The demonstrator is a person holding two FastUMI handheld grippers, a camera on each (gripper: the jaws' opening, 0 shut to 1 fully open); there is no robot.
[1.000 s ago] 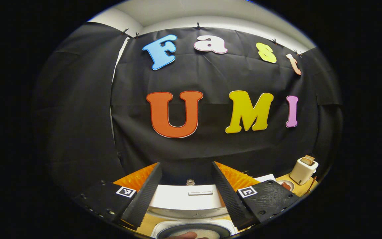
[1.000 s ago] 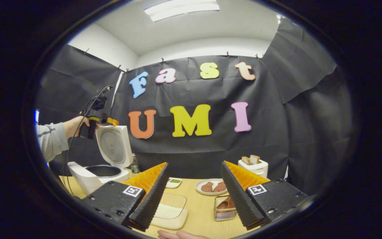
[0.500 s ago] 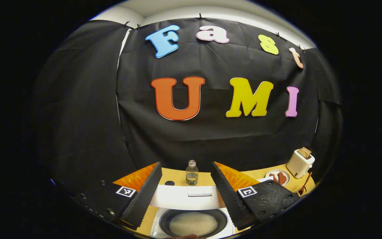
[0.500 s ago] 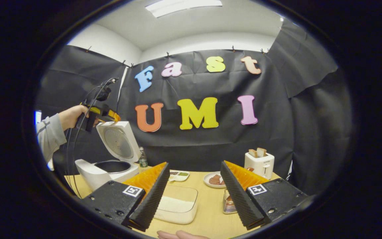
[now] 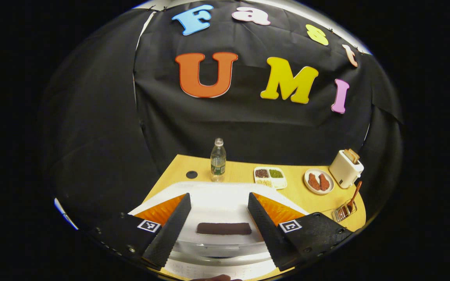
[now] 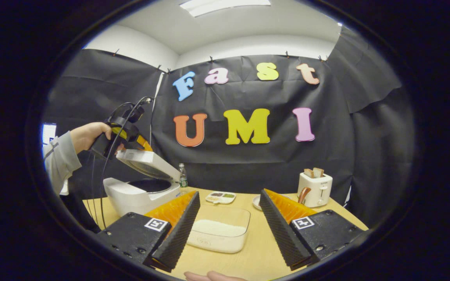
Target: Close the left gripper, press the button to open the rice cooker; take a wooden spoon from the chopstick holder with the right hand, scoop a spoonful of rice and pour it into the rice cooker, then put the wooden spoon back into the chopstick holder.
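1. We are holding the left gripper (image 5: pixel 218 228) over the white lid (image 5: pixel 217 203) of the cooker (image 6: pixel 139 195), with its fingers (image 5: pixel 170 230) spread apart and nothing between them.
2. In the left gripper view the lid is lying under and between those fingers, its dark handle slot (image 5: pixel 224 228) showing in the gap; we cannot tell whether the fingers are touching the lid.
3. In the right gripper view the lid is standing partly lowered, tilted over the dark pot (image 6: pixel 149 185), and a hand (image 6: pixel 90 134) is holding the left gripper at the lid's raised edge.
4. We are keeping the right gripper (image 6: pixel 229 230) above the table (image 6: pixel 256 257), its fingers (image 6: pixel 178 230) wide apart and gripping nothing.
5. A clear container of rice (image 6: pixel 219 233) is sitting on the table between the right fingers in that view.
6. The spoon (image 5: pixel 354 193) is leaning in the wire holder (image 5: pixel 344 213) near the table's right edge, just in front of the toaster (image 5: pixel 346 168).
7. A bottle (image 5: pixel 218 160), a tray of grains (image 5: pixel 270 176) and a plate of meat (image 5: pixel 318 181) are standing along the back of the table.
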